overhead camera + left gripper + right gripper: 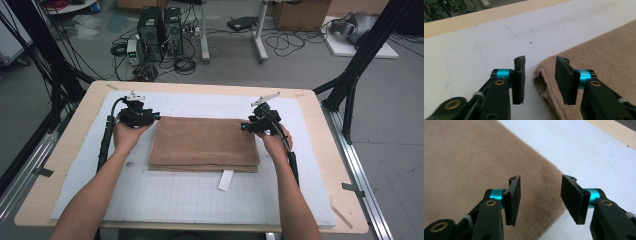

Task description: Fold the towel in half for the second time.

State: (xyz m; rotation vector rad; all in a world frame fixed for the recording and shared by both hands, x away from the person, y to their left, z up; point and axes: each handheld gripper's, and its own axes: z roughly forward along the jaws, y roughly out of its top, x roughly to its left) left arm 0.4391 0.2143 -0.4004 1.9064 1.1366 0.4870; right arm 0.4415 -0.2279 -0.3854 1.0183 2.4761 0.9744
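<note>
A folded tan towel (pixel 204 144) lies flat on the white gridded mat (pixel 165 200) in the middle of the table. My left gripper (pixel 156 116) hovers at the towel's far left corner, jaws open; in the left gripper view the gripper (pixel 540 80) has the towel's rolled corner (pixel 544 82) below the gap, untouched by the pads. My right gripper (pixel 244 127) is at the far right corner, also open; in the right gripper view the gripper (pixel 541 200) hangs over the towel's edge (pixel 474 160) with nothing pinched.
A white tag (pixel 226 180) pokes out from under the towel's near edge. The wooden tabletop (pixel 320 130) rims the mat. Computers and cables (pixel 160 35) sit on the floor beyond the table, and black frame posts stand at both sides.
</note>
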